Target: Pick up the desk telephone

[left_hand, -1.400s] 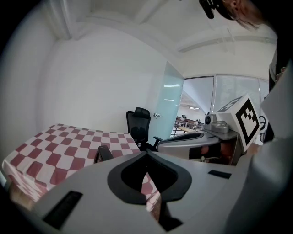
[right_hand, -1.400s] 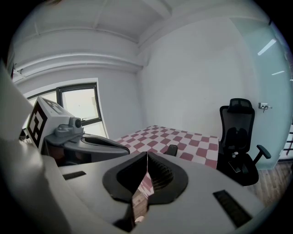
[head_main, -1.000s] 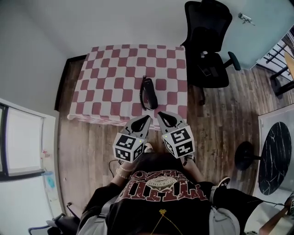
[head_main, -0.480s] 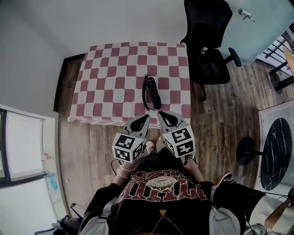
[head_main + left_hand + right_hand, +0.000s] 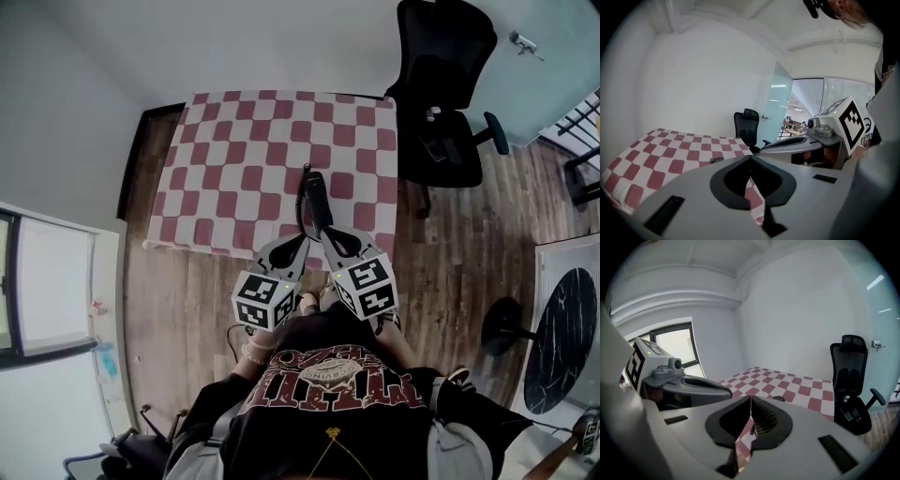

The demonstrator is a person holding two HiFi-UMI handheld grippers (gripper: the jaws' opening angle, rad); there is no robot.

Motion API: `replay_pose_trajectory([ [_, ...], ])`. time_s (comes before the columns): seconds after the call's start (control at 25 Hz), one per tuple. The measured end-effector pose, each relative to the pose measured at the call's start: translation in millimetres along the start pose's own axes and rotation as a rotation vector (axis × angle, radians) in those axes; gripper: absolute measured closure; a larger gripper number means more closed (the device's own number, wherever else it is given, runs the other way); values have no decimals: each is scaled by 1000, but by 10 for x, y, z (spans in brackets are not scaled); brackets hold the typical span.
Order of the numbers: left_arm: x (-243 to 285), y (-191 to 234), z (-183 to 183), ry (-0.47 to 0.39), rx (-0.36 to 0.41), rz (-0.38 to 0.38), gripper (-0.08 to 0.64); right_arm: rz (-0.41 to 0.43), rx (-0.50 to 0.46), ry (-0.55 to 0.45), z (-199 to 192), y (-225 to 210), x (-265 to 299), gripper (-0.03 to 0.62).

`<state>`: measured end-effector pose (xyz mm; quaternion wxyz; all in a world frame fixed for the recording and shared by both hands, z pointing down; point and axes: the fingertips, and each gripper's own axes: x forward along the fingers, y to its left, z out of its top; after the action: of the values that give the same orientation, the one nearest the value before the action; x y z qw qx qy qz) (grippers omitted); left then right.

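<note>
Checkered counter [image 5: 234, 159] sits nearer now: left claw [image 5: 302, 241] and right claw [image 5: 325, 234], both closed and empty, have closed in on the desk telephone [image 5: 316, 197].

Table [image 5: 225, 178] ahead of you, on wood floor [image 5: 187, 281], far edge at white wall [image 5: 234, 47]. Red-white check cloth [image 5: 216, 216] covers whole top and hangs over near edge. On cloth lies black phone [image 5: 317, 197], long axis pointing toward you, right of centre, its near end close to near edge. Coiled cord [image 5: 300, 204] lies on cloth along phone's left side. In your right gripper view, phone [image 5: 778, 399] is small dark shape on checks.
</note>
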<state>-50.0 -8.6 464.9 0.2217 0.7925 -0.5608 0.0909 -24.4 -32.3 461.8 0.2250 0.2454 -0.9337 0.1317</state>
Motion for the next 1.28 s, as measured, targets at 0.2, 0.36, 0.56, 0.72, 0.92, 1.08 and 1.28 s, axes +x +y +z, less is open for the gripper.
replay_pose_trajectory([
  [0.2,267,44,182,1,-5,4,558,23,-7,0,138,-226,104,572],
  [0.36,451,75,275,9,-3,15,558,40,-6,4,194,-401,165,572],
  [0.56,625,87,345,16,-4,30,558,66,-14,3,242,-561,206,572],
  [0.72,715,114,376,7,-8,50,558,85,-23,0,254,-649,253,572],
  [0.92,783,87,385,16,1,50,558,92,-23,1,271,-707,258,572],
  [1.08,847,107,417,24,11,29,558,77,-19,2,282,-760,292,572],
  [1.28,952,178,444,40,31,-9,558,34,9,-2,309,-847,359,572],
])
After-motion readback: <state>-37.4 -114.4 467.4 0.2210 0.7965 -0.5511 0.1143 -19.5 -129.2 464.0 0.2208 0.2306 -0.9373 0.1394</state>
